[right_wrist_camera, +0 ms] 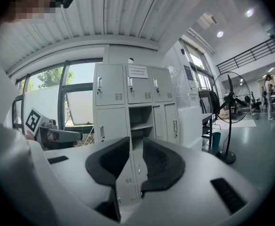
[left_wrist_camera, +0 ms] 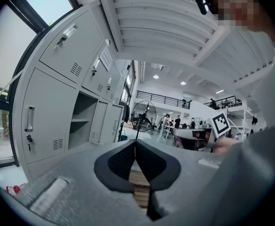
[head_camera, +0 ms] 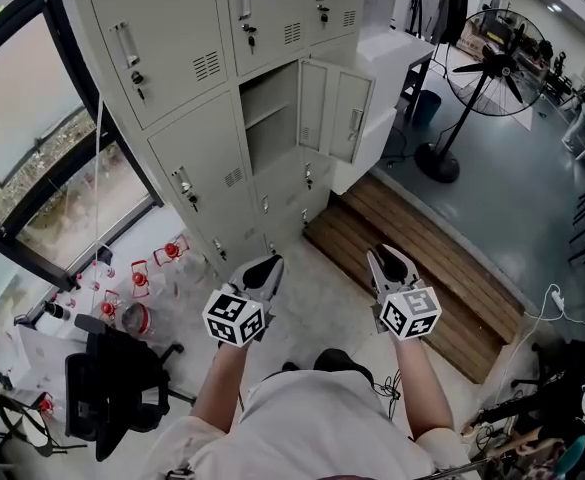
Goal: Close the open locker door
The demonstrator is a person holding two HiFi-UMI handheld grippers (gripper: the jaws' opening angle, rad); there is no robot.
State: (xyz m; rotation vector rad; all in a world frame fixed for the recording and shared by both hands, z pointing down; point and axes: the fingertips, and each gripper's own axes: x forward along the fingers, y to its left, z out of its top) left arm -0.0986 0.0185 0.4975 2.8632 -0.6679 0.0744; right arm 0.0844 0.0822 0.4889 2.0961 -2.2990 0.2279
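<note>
While the locker door (head_camera: 338, 114) stands open well ahead, I hold my 2 tools level, aimed at it: left tongs (head_camera: 260, 269) together, right tongs (head_camera: 389, 264) apart, both empty.

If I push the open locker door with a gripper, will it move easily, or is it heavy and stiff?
The open locker door looks like thin sheet metal and stands out from one side of its compartment, so it probably swings lightly and stays rigid. Its painted face seems smooth, so a push may slip sideways.
</note>
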